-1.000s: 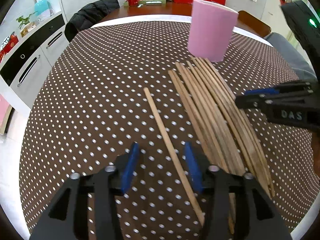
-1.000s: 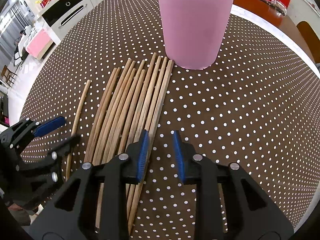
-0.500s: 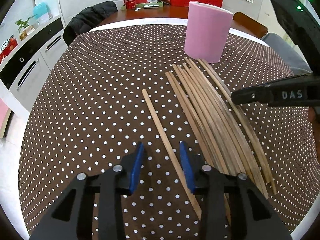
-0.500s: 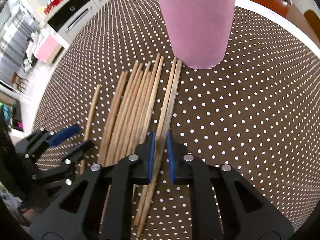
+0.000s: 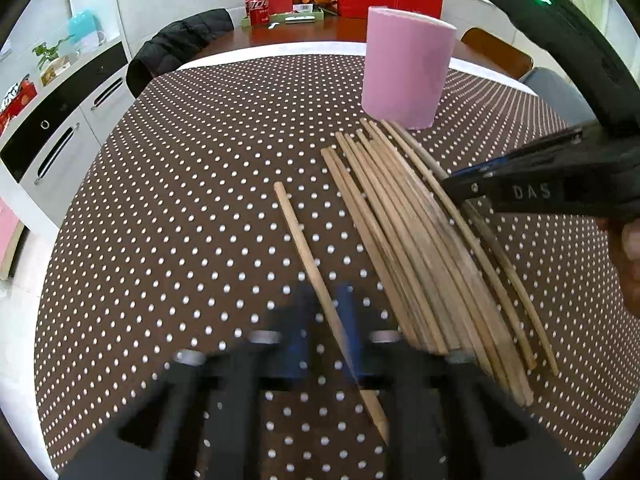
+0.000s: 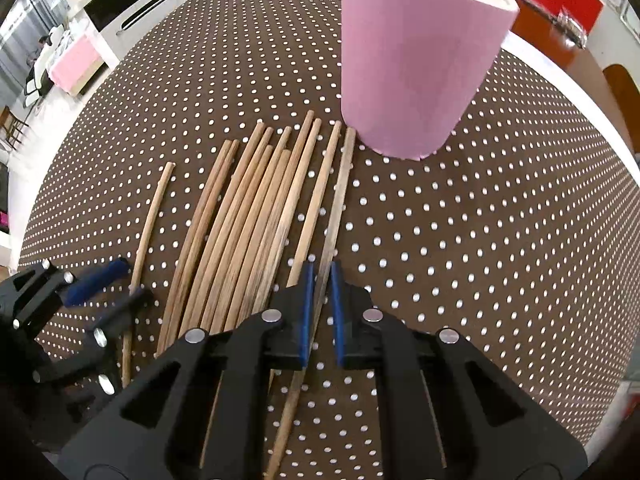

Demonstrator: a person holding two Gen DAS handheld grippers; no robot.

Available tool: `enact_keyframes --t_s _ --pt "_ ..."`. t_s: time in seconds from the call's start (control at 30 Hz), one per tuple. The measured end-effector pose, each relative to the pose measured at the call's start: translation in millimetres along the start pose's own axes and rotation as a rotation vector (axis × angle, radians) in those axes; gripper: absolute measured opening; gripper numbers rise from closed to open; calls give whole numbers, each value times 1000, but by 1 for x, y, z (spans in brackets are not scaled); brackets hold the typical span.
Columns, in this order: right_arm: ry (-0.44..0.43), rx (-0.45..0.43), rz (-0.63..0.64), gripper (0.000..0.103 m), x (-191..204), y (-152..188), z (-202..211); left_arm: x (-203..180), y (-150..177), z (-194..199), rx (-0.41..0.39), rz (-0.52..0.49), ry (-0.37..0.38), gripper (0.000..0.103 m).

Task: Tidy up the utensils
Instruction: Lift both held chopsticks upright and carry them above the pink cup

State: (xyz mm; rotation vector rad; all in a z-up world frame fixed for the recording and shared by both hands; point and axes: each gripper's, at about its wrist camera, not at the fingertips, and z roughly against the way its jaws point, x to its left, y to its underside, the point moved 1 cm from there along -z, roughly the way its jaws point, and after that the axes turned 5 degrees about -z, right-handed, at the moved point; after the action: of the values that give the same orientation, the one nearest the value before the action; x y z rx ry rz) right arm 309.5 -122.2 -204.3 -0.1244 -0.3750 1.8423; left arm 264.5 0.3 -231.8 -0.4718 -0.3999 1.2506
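Brown white-dotted cloth (image 5: 180,208) covers the round table. On it stands a tall, smooth pink cylindrical cup (image 6: 412,68), upright; no sticks show above its rim, so the sorting appears barely begun.

A fan of slender wooden chopsticks (image 6: 248,216), matte and slightly bowed, lies flat just before the cup. One lone wooden chopstick (image 5: 304,248) lies apart to the left.

The left gripper (image 5: 326,320), blurred, has its blue-padded jaws drawn close about the lone stick; whether they touch it cannot be told. The right gripper (image 6: 320,300) pinches the rightmost chopstick (image 6: 340,188) of the fan between narrow blue pads. Every stick remains to be delivered.
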Motion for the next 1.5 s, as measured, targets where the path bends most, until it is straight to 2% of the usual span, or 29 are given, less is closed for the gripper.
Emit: enact_keyframes --t_s 0.17,0.33,0.53,0.73,0.87,1.0,1.17,1.27,1.33,1.5 --pt "-88 -43 -71 6 -18 14 8 17 1 1 -6 54 121 5" --pt "-150 -125 -110 6 -31 36 27 29 -2 11 -52 74 155 5" --pt "-230 -262 -118 6 -50 41 67 37 -22 35 -152 92 178 5" --pt "-255 -417 -126 6 -55 37 107 36 -46 70 -316 76 171 5" --pt "-266 -538 -135 6 -42 33 144 32 -68 92 -405 47 154 5" --pt "-252 -681 -144 6 -42 12 183 27 -103 111 -510 23 158 5" --pt "-196 -829 -176 6 -52 -28 208 15 -157 143 -721 2 212 5" --pt "-164 -928 -185 6 -59 -44 215 0 -184 150 -840 -23 241 5" --pt "-141 -984 -186 6 -61 -54 219 -8 -199 149 -893 -31 249 5" --pt "-105 -1074 -216 6 -70 -79 217 -16 -232 133 -970 -24 275 5"
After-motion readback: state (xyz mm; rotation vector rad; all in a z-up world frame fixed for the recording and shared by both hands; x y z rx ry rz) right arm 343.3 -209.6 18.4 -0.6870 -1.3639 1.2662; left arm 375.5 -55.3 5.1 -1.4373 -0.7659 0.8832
